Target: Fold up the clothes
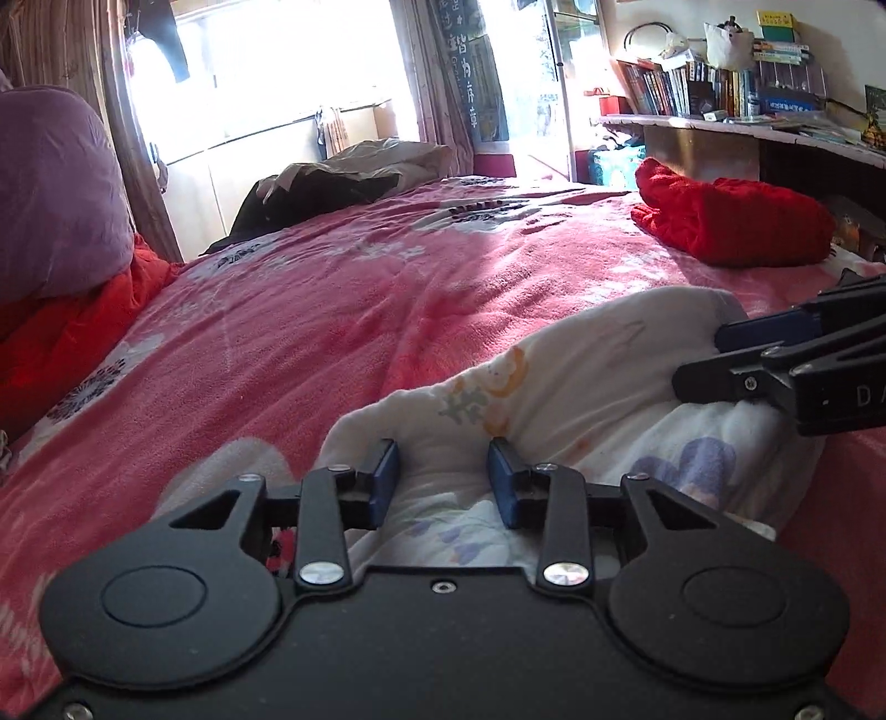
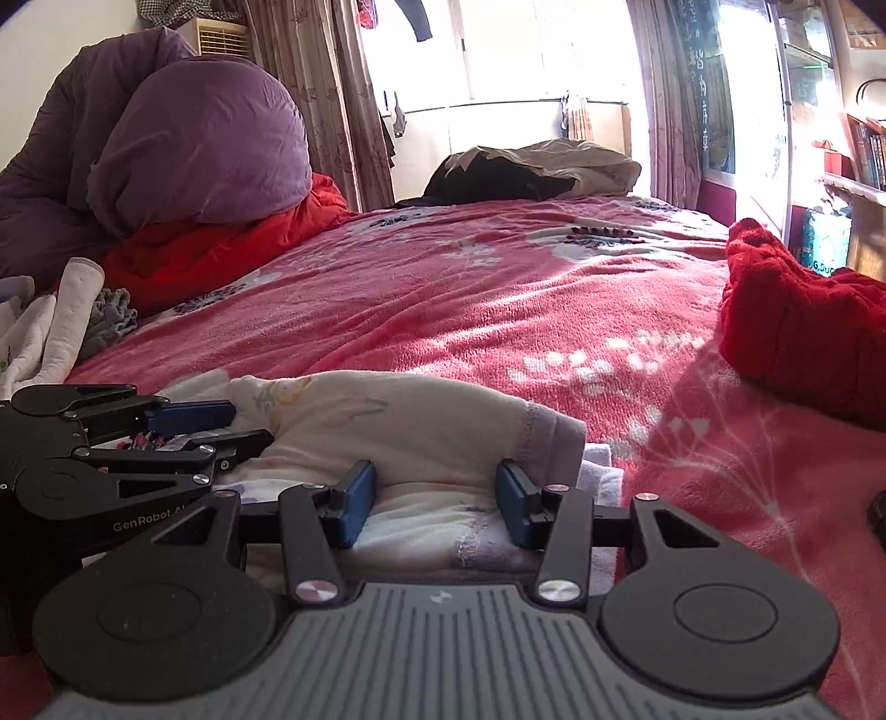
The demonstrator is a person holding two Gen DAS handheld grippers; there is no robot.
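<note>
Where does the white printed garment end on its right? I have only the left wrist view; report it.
Observer: The white printed garment ends in a stitched lilac hem beside the right gripper.
Operator: Report what lies beyond the left gripper.
Observer: Past the left gripper sits a loose pile of white clothes with a crumpled grey cloth beside it.
Operator: Check above the purple bedding.
Observer: A beige slatted vent shows above the purple bedding.
</note>
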